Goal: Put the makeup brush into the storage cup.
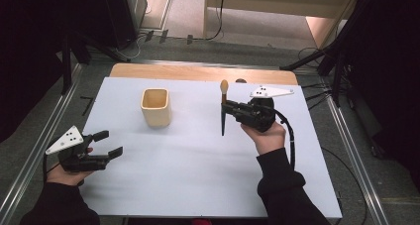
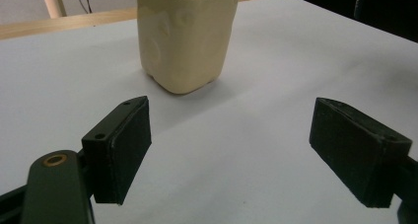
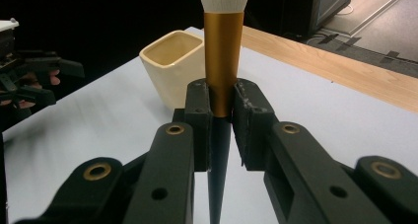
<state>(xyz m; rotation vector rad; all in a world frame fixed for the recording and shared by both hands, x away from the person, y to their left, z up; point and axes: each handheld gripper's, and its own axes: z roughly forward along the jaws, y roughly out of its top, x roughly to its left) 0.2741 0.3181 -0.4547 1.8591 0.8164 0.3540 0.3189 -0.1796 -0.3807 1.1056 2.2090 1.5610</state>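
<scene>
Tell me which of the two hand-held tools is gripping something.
The right tool, shut on the makeup brush with gold ferrule and black handle. The left tool stands open, nothing between its pads, facing the cream square ceramic cup.

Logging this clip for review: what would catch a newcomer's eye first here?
The makeup brush, clamped upright in the right gripper above the white table, bristles up. Next, the cream square cup standing left of it, and the left gripper resting open near the table's left edge.
</scene>
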